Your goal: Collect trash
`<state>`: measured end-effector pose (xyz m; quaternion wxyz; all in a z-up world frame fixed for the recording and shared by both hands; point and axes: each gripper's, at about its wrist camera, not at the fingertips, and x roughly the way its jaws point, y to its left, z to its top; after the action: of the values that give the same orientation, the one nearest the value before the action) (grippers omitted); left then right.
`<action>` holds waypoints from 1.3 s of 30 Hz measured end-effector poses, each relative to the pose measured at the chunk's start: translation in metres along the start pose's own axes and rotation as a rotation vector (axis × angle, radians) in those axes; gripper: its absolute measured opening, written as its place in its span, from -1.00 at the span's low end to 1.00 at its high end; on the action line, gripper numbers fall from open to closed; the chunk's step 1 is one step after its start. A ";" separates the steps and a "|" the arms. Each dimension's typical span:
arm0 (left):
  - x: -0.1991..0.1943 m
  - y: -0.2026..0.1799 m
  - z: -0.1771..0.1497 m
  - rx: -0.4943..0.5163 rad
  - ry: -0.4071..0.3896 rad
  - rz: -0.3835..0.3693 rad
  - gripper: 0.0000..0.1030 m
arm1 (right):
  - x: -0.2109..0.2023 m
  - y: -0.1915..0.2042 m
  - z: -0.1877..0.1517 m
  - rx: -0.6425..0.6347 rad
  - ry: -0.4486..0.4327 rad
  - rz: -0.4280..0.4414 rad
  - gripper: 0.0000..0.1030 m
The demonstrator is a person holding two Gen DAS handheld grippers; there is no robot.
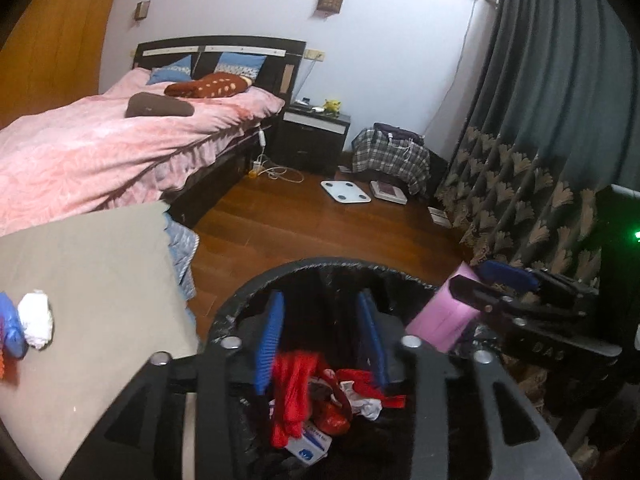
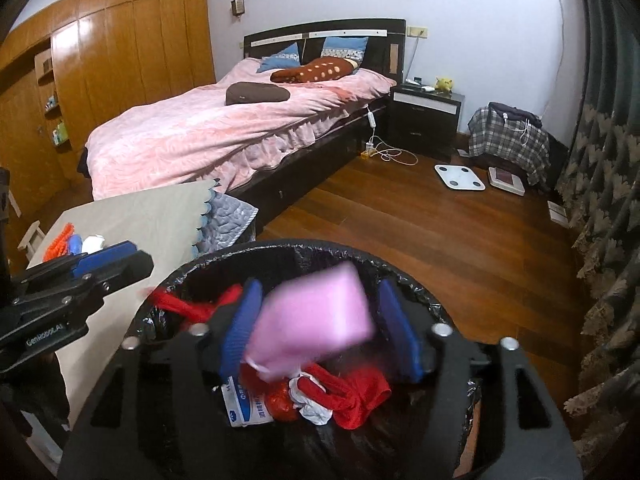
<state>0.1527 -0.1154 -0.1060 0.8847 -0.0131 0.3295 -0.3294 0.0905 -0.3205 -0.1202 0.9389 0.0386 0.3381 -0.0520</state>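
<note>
Directly above the bin [image 2: 304, 252], the right tool [image 2: 320, 328] stands wide with a blurred pink packet [image 2: 312, 320] between its pads, not visibly gripped and tilted, its long axis slanting across the gap toward the red scraps [image 2: 352, 396] below. Beside it, over the same bin [image 1: 320, 264], the left tool [image 1: 320, 340] is part open and empty, while more trash [image 1: 28, 320] lies on the desk [image 1: 100, 280] left of the bin, nearer the left tool. Legible writing is limited to "GenROBOT.AI" on the left tool body in the right wrist view; print on the white-and-blue pack [image 2: 244, 404] in the bin cannot be read.
</note>
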 end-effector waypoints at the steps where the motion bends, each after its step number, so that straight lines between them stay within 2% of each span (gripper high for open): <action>1: -0.001 0.002 -0.001 -0.002 0.000 0.009 -0.10 | 0.000 0.001 0.000 -0.003 -0.004 -0.004 0.35; 5: -0.015 0.019 -0.005 -0.005 -0.020 0.074 0.09 | -0.004 0.007 0.001 -0.017 -0.031 -0.026 0.76; 7: -0.026 0.030 -0.006 -0.010 -0.040 0.115 0.31 | -0.006 0.011 0.002 -0.030 -0.037 -0.027 0.82; 10: -0.045 0.049 -0.008 -0.017 -0.070 0.182 0.53 | -0.006 0.018 0.005 -0.024 -0.036 -0.001 0.87; 13: -0.063 0.069 -0.013 -0.033 -0.083 0.249 0.59 | -0.005 0.030 0.008 -0.029 -0.036 0.026 0.87; 21: -0.104 0.130 -0.037 -0.106 -0.092 0.436 0.60 | 0.011 0.092 0.021 -0.074 -0.027 0.154 0.87; 29: -0.126 0.192 -0.051 -0.182 -0.100 0.580 0.58 | 0.039 0.171 0.038 -0.139 -0.021 0.282 0.87; 34: -0.129 0.229 -0.056 -0.211 -0.091 0.624 0.38 | 0.061 0.212 0.045 -0.169 0.000 0.325 0.87; 39: -0.121 0.247 -0.061 -0.224 -0.071 0.614 0.34 | 0.079 0.239 0.045 -0.183 0.034 0.342 0.87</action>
<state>0.1899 0.1608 -0.1441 0.9467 -0.0220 0.3212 -0.0082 0.2094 -0.0945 -0.1273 0.9278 0.0107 0.3457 0.1400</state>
